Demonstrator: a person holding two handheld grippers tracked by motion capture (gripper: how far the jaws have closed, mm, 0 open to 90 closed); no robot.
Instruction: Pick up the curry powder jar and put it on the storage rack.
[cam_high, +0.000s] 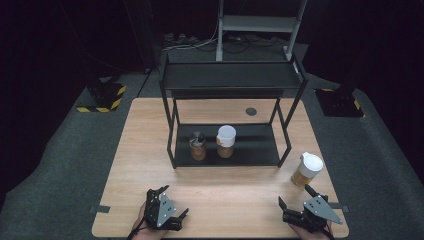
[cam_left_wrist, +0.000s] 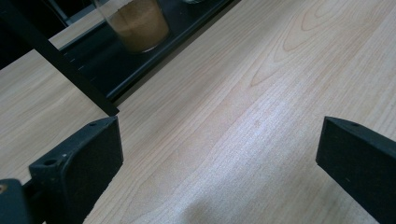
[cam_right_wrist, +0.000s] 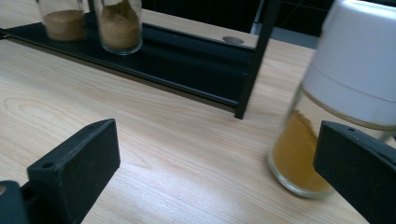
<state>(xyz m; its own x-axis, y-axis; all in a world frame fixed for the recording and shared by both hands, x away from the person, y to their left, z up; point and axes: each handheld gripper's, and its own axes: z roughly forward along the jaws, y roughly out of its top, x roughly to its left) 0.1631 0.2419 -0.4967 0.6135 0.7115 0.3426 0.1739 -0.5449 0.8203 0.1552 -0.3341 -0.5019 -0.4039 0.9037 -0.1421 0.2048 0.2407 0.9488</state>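
One glass jar (cam_high: 306, 170) with a white lid and amber powder stands on the table (cam_high: 235, 192) at one o'clock of my right gripper (cam_high: 295, 198), just beside its spread jaws. My left gripper (cam_high: 172, 201) gapes empty. My right gripper view shows its powder heaped unevenly.

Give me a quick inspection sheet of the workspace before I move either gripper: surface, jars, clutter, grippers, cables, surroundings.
Surface: wooden table, bare in front of the black shelf rack.
Job's things: white-lidded jar stands on the table right of the rack; two jars stand on the rack's lower shelf.
Clutter: nothing seen.
Grippers: left gripper open, empty; right gripper open, jar close ahead, not touching.
Cables: bundle on the floor behind the rack.
Surroundings: grey carpet, hazard-striped bases, dark room.
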